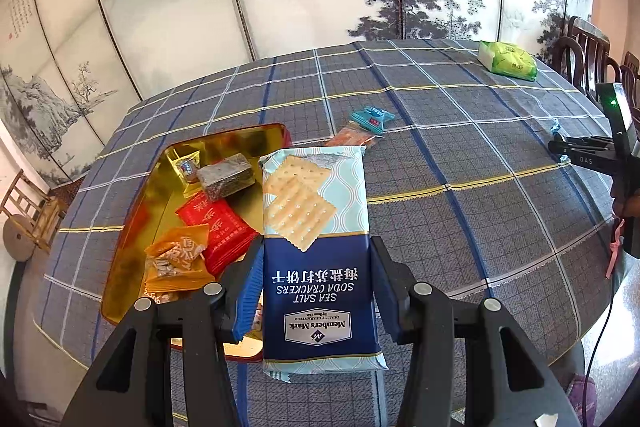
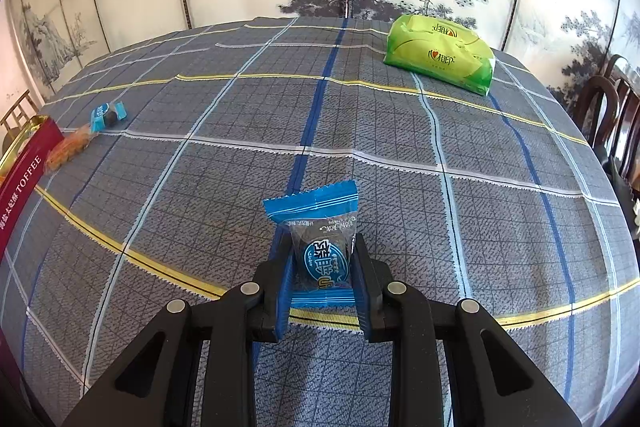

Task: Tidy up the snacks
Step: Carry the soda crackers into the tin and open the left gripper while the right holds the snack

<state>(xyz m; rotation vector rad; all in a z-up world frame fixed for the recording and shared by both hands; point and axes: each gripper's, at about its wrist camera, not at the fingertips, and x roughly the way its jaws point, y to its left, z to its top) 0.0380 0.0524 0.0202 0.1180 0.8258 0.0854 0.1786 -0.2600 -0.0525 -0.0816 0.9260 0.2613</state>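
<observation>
Though claw-gripped, glossy blue cracker pack (image 1: 316, 247).

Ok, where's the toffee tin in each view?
Left wrist: tin left of centre, open, gold inside, snacks in it, beside the held crackers.
Right wrist: only its red side at the far left edge.
Shared landmark: the small blue sweet lying beyond the tin.

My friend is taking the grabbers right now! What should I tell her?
Left gripper: shut on the cracker pack, held beside the gold tin.
Right gripper: shut on a blue candy above the tablecloth.
Done: several snacks already lie in the tin.
Left: both held snacks, plus the blue packet and orange packet on the cloth.
</observation>
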